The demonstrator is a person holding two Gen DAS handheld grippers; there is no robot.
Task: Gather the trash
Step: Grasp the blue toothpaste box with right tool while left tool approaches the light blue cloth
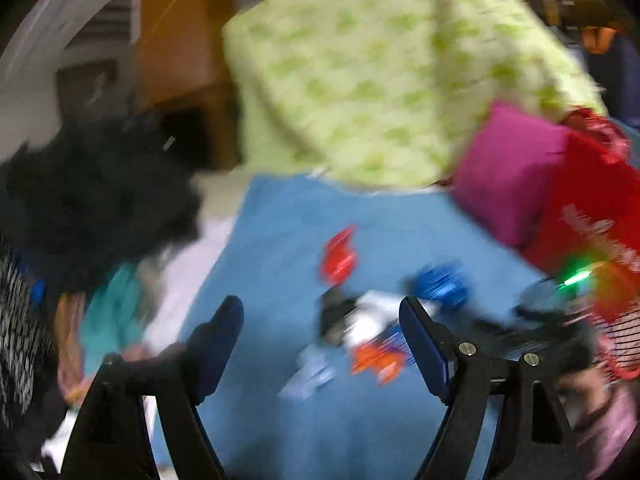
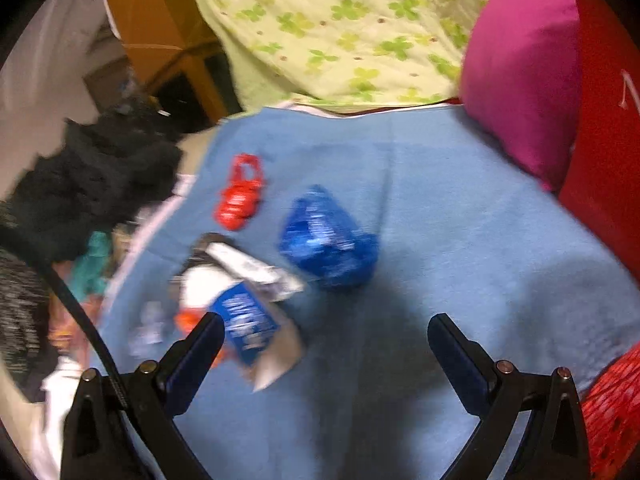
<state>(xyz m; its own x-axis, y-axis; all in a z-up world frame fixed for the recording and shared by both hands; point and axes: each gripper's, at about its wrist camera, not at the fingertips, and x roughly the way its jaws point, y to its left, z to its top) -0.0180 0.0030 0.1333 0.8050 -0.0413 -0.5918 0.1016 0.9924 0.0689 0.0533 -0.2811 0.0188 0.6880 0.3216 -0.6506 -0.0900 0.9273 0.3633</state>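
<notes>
Litter lies on a light blue blanket (image 2: 440, 208): a crumpled red wrapper (image 2: 239, 194), a crushed blue wrapper (image 2: 328, 240), a white-and-silver wrapper (image 2: 240, 268), a blue-and-white packet (image 2: 248, 322) and an orange scrap (image 2: 188, 320). The left wrist view is blurred; it shows the red wrapper (image 1: 338, 256), the blue wrapper (image 1: 440, 286) and the white and orange pieces (image 1: 372, 340). My left gripper (image 1: 322, 322) hangs open above the blanket, nothing between its fingers. My right gripper (image 2: 326, 338) is open too, its left finger (image 2: 200, 348) beside the blue-and-white packet.
A black plastic bag (image 2: 96, 184) bulges at the blanket's left edge. A green clover-print quilt (image 2: 340, 32), a magenta pillow (image 2: 520, 80) and a red bag (image 2: 608, 140) crowd the far and right sides. An orange wooden frame (image 2: 152, 20) stands behind.
</notes>
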